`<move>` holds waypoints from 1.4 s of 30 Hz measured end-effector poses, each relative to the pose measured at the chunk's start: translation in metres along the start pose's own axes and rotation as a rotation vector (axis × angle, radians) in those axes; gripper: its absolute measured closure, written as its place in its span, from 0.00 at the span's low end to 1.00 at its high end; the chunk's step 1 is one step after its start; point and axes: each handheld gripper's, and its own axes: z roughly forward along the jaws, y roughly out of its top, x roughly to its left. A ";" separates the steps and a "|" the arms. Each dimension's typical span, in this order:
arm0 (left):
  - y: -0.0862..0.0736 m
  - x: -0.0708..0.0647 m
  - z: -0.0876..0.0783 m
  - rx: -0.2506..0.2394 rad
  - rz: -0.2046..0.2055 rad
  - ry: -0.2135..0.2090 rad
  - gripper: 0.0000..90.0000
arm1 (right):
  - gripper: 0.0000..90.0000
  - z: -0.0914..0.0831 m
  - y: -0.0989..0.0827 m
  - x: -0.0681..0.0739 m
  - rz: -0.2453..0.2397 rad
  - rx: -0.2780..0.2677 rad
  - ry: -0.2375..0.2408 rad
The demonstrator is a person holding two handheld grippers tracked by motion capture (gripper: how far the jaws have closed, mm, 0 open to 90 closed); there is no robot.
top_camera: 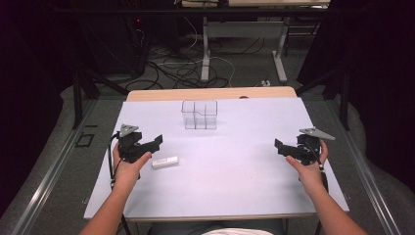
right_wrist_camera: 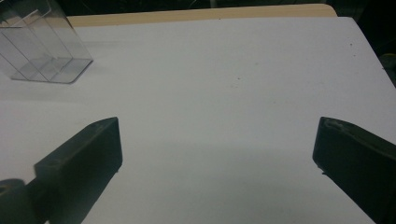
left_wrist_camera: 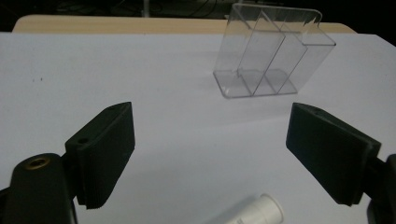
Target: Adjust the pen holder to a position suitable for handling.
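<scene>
- High view: the left hand-held gripper (top_camera: 155, 142) hovered over the left part of the table (top_camera: 235, 181) with its jaws spread and nothing between them. A small white tube (top_camera: 165, 162) lay flat on the white sheet just beside it, toward the person, apart from the jaws.
- The right hand-held gripper (top_camera: 279, 145) was held well apart at the right side of the table, jaws wide and empty.
- A clear divided box (top_camera: 199, 114) stood near the far edge of the table, between the two hands but farther back, and looked empty.
- As I judged it, the work had barely begun: the tube was not yet gripped and nothing sat in the box; the pick-up and, likely, the placing into a compartment were left.
- Left gripper view: the jaws stood wide over the bare sheet. The end of the white tube (left_wrist_camera: 261, 211) showed at the bottom edge, below and between them, untouched. The clear divided box (left_wrist_camera: 273, 51) was ahead, its partitions visible; how many compartments it had was hard to tell through the clear walls.
- Right gripper view: the jaws stood wide over the plain sheet, with the clear divided box (right_wrist_camera: 42, 44) at the upper left, well off.
- Surface and room: a white sheet covered a wooden-edged table; beyond it the room was dim, with cables (top_camera: 181, 68) on the floor and the legs of another desk (top_camera: 205, 49).
</scene>
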 end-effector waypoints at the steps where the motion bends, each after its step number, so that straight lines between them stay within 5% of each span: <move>1: 0.004 -0.003 0.001 -0.008 0.007 0.005 0.17 | 0.03 0.000 0.000 0.000 0.000 0.000 0.000; 7: 0.030 -0.013 0.009 -0.050 0.021 0.022 0.25 | 0.08 -0.004 0.001 0.000 -0.020 -0.030 -0.006; 15: 0.065 -0.027 0.021 -0.069 0.016 -0.016 0.38 | 0.16 -0.004 -0.002 -0.002 -0.018 -0.021 -0.013; 26: 0.102 -0.037 0.050 -0.025 0.036 -0.030 0.49 | 0.17 -0.002 -0.004 -0.004 -0.001 -0.002 -0.004; 35: 0.118 -0.040 0.071 0.030 0.057 0.007 0.70 | 0.17 0.000 -0.005 -0.005 0.012 0.013 0.005; 42: 0.113 -0.039 0.092 0.090 0.070 0.042 0.81 | 0.17 0.001 -0.006 -0.006 0.011 0.015 0.015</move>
